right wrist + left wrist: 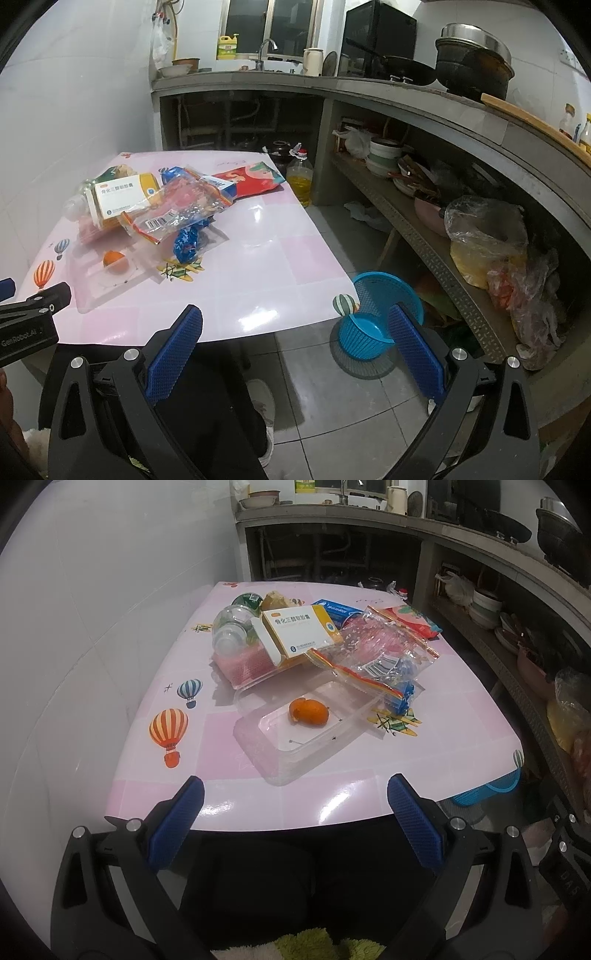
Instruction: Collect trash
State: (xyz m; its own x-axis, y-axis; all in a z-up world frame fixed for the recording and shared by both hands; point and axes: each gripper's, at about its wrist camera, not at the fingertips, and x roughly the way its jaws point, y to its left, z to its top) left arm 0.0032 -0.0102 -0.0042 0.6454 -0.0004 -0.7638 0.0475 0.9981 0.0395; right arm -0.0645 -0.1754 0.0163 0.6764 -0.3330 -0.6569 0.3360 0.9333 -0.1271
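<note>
Basically nothing grabbed yet: both jaws spread wide and empty, trash pile [306, 642] heaped mid-table [236, 805], blue basket [373, 321] parked alongside for dumping.

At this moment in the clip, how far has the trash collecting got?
Nothing looks done: the blue basket on the floor beside the table looks empty. In hand: nothing; the left gripper and right gripper are open and empty, short of the pile. Left: the medicine box, zip bag, clear tray with orange peel, bottles and wrappers.
</note>
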